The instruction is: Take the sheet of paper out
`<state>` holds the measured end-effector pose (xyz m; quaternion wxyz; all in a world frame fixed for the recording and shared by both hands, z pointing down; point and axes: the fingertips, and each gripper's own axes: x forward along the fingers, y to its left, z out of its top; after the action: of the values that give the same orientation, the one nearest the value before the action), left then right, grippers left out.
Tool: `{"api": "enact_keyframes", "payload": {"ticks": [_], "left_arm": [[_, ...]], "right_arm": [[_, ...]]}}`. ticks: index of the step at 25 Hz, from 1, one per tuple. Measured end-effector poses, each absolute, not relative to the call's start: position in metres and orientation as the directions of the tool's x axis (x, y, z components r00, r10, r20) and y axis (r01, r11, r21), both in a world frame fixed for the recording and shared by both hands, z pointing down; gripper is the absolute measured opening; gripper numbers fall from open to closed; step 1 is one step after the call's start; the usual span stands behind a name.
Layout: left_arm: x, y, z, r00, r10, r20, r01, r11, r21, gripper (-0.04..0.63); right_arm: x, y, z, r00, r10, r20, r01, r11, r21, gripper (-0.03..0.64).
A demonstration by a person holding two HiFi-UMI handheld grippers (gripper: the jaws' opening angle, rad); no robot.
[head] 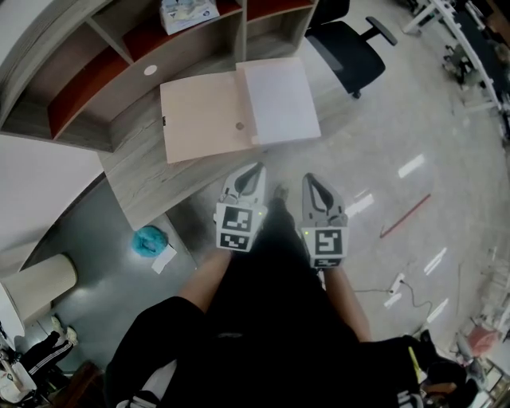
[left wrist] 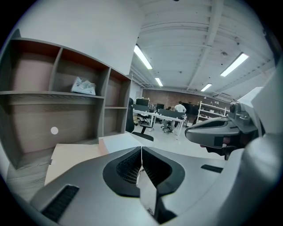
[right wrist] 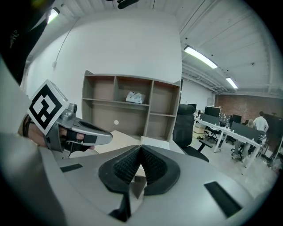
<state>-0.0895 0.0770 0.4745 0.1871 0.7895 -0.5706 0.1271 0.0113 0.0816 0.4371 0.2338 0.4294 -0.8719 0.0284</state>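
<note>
1. Legs in dark clothing fill the bottom of my head view; both tools hang just beyond them.
2. Ahead stands the shelf unit point(head: 96, 48) on the wooden surface point(head: 135, 179). The claws sit on the near side of the surface's front edge, so a low approach could, I judge, knock a tip against it.
3. An open folder point(head: 203, 115) lies flat there, its beige flap on the left. Any push along the surface could slide the whole folder rather than free its contents.
4. The sheet of paper point(head: 279, 100), white, rests on the folder's right half, near the office chair point(head: 347, 44). It lies flat, so a careless pinch might crease it or drag it over the end.
5. The left claw point(head: 256, 166) and right claw point(head: 309, 177) are both closed on nothing, well short of the folder. If they arrive closed, the tips would only shove the paper.
6. Writing: I see only square black-and-white markers on the cubes point(head: 237, 227). The packet point(head: 189, 12) on the shelf carries print too small to read.
</note>
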Motion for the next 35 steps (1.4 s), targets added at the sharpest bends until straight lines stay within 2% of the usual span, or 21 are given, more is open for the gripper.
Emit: {"api": "enact_keyframes", "payload": {"ticks": [12,24,35], "left_arm": [[-0.106,0.002,0.486,0.255,-0.845,0.47,-0.966,-0.199,0.166,0.045],[-0.079,-0.067,0.519,0.216,-0.77,0.601,-0.976,-0.154,0.153,0.046],[-0.093,-0.082,0.539,0.19,-0.731,0.655,-0.979,-0.091,0.183,0.046]], "right_arm": [[-0.003,-0.009,0.449,-0.607,-0.665,0.434,-0.699,0.707,0.107,0.017],[0.018,-0.094,0.475,-0.679,-0.566,0.468,-0.641,0.767,-0.002,0.017],[0.015,-0.115,0.508,-0.697,-0.503,0.511,-0.615,0.786,-0.064,0.017]]}}
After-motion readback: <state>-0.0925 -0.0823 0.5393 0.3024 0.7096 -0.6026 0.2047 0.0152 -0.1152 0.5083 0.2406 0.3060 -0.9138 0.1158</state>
